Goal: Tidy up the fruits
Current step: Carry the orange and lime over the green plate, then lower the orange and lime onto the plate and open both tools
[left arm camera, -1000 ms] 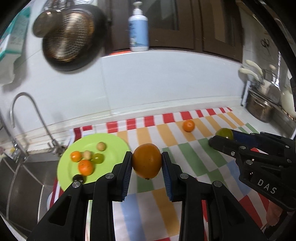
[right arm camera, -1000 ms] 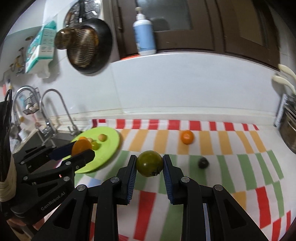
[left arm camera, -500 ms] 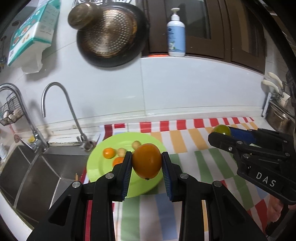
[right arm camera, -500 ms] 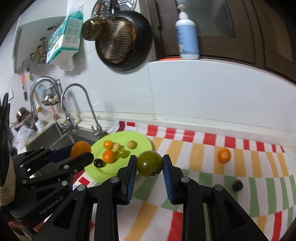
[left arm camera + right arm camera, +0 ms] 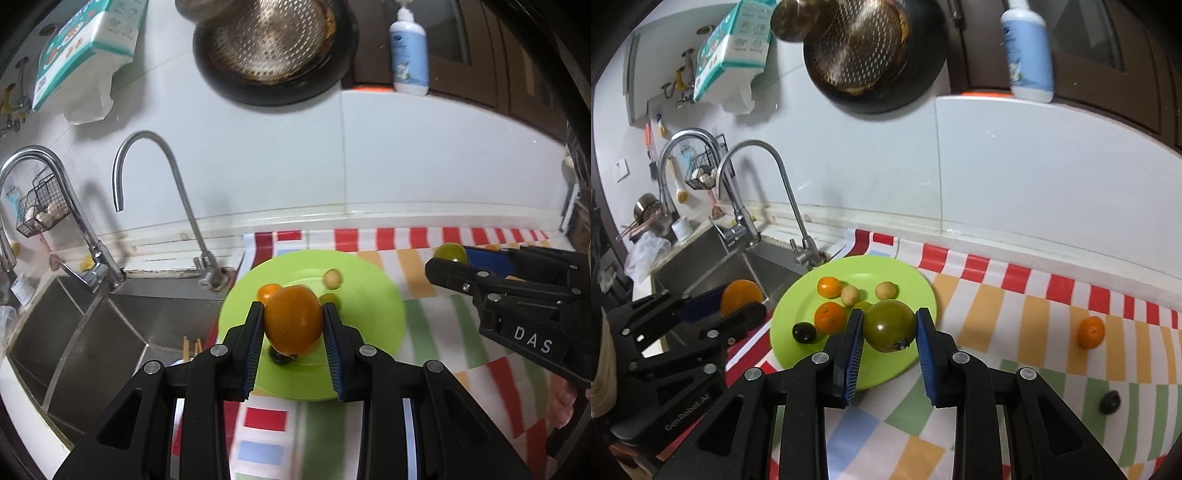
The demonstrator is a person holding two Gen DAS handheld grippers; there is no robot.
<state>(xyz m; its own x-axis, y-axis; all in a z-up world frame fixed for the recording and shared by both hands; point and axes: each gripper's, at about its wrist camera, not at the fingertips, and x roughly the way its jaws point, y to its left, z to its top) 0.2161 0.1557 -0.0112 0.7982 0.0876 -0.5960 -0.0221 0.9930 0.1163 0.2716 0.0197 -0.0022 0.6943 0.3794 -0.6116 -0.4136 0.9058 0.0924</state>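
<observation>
My left gripper is shut on a large orange fruit, held above the lime-green plate. My right gripper is shut on a green tomato over the plate's near right side. On the plate lie two small oranges, two pale yellow fruits and a dark fruit. In the left wrist view the right gripper shows at the right with the green tomato. In the right wrist view the left gripper shows at the left with the orange fruit.
A striped cloth covers the counter; a small orange and a dark fruit lie on it at the right. A steel sink with two taps sits left of the plate. A pan and soap bottle are on the wall.
Both grippers have travelled left across the cloth with their fruits still held. The plate and sink have come closer and now sit under the fingertips.
</observation>
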